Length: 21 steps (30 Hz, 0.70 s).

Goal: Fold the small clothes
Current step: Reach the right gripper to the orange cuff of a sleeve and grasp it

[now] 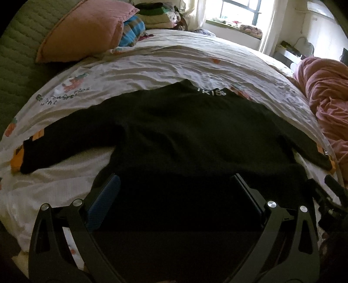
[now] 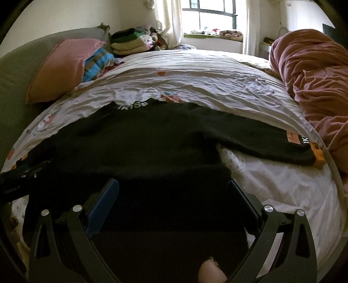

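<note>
A black long-sleeved top lies flat on the bed, white lettering at its collar, sleeves spread to both sides. My left gripper hovers open over its near hem, left of centre, blue pads wide apart with nothing between them. In the right wrist view the same top spreads out with its right sleeve stretched to the bed's edge. My right gripper is open over the hem's right part. A fingertip shows at the bottom.
A white printed sheet covers the bed. A pink pillow and a blue striped cloth lie at the far left, with a stack of folded clothes behind. A pink duvet is heaped at the right.
</note>
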Each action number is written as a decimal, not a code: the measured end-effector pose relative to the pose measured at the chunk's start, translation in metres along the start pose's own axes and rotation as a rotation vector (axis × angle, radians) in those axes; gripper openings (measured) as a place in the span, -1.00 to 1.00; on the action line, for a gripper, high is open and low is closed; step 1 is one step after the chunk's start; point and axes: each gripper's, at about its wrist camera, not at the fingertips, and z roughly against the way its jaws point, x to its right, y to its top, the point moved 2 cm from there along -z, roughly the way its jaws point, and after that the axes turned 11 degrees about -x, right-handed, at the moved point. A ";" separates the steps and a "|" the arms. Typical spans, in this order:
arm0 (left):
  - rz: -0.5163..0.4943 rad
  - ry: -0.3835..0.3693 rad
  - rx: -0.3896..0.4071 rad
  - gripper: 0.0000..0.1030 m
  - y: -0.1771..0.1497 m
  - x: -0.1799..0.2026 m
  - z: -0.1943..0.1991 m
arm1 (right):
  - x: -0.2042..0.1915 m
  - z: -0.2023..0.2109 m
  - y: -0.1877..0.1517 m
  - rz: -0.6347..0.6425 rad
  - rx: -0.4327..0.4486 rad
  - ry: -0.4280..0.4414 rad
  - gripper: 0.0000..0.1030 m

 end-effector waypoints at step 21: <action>-0.048 -0.004 -0.021 0.84 0.052 0.031 -0.035 | 0.144 -0.045 0.034 -0.316 -0.049 -0.129 0.92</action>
